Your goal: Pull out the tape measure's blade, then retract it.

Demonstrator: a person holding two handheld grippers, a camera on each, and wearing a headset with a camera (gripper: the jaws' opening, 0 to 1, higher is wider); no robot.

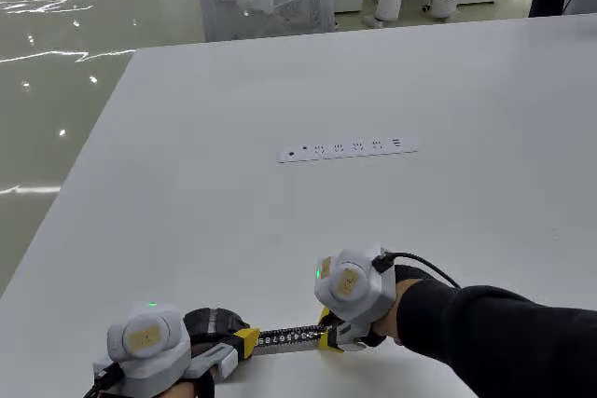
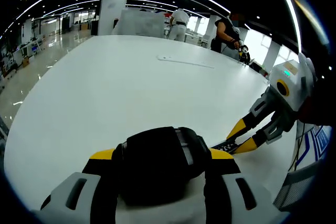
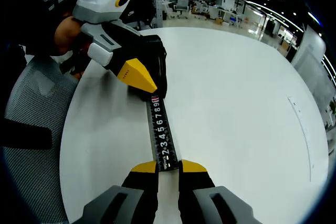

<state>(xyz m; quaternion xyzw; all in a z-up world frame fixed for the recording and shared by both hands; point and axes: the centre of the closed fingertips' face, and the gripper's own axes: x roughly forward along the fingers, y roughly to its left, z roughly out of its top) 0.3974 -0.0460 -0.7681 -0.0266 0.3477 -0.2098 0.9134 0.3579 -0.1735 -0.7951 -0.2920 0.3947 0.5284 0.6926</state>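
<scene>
Head view: the tape measure's black case (image 1: 213,322) rests on the white worktop (image 1: 280,230), well nearer the person than the power strip (image 1: 347,148) and to its left; the left hand-held gripper (image 1: 229,335) is clamped around the case; the right hand-held gripper (image 1: 325,331), likewise on the near side of the power strip, is closed on the end of the blade (image 1: 287,335), and a short stretch of blade spans the gap between the two. By this, the pull-out step looks to be in hand and barely begun, with retraction not yet started. The next move probably calls for the right hand-held gripper to draw straight away from the case, in line with the blade so it does not kink, while the left one holds the case steady.

Left gripper view: the case (image 2: 157,161) sits between this gripper's own yellow-tipped jaws, pressed from both sides, a hold the head view half hides; the right hand-held gripper comes in from the right, pinching the blade; the power strip (image 2: 186,62) lies far beyond; the blade's markings cannot be read here.

Right gripper view: the jaws are shut on the blade's tip; the digits 2 to 9 read clearly along the blade (image 3: 159,129) up to the case (image 3: 156,61), which neither other view resolves; a mesh chair (image 3: 31,108) stands beside the worktop.
</scene>
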